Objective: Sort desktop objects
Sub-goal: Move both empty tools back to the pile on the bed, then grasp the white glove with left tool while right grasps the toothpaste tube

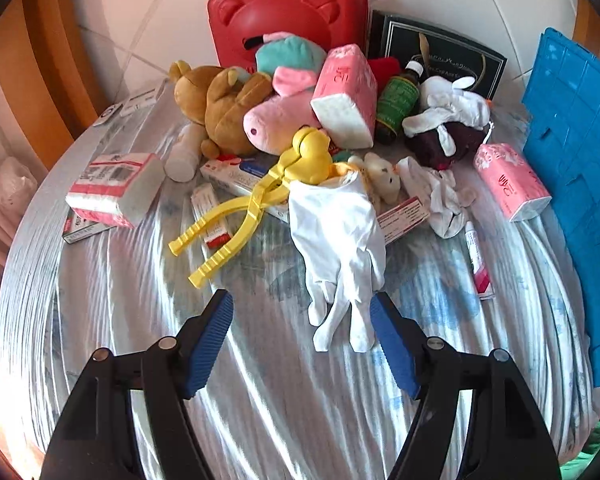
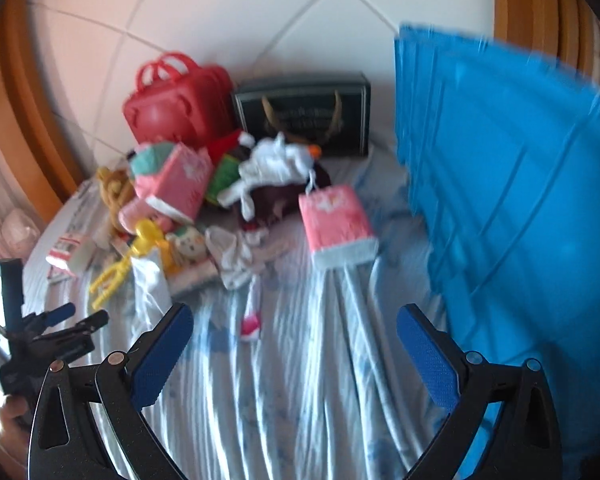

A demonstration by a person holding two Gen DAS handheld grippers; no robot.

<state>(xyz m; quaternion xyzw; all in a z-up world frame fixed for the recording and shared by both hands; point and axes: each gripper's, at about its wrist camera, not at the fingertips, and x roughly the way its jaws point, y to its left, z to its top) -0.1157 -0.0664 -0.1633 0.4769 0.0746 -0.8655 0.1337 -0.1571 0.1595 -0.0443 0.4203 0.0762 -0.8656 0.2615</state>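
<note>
1. Far left of the left wrist view: a red-and-white tissue pack [image 1: 114, 188] lies near the table's left rim, on top of a flat box. Beside it a white bottle [image 1: 186, 156] lies tipped over.
2. Next over, the pile. A brown bear plush [image 1: 220, 108] and a pink pig plush [image 1: 278, 120] lean together in front of the red bear-face case [image 1: 288, 12], which stands upright and closed at the back, so I can't tell what's inside.
3. The yellow duck tongs [image 1: 260, 196] lie with handles spread toward the camera, on top of small boxes.
4. The left gripper [image 1: 302, 312] hangs wide open over the striped cloth [image 1: 260, 400], holding nothing. The white glove [image 1: 340, 248] lies flat with its fingertips between the two blue pads, nearest the right one; I can't tell if they touch.
5. A pink tissue pack [image 1: 346, 92] is propped on the pig, with a green bottle [image 1: 396, 104] just to its right and a dark gift box [image 1: 440, 56] behind, upright.
6. A white-and-maroon plush [image 1: 448, 120], a crumpled glove, a small tube [image 1: 478, 256] and another pink tissue pack [image 1: 512, 180] come next.
7. The blue crate [image 1: 572, 160] fills the right edge; only its outside wall shows.
8. In the blurry right wrist view, the right gripper [image 2: 294, 326] is open and empty too. Bare cloth in front of both grippers, crate [image 2: 520, 200] close on the right.
</note>
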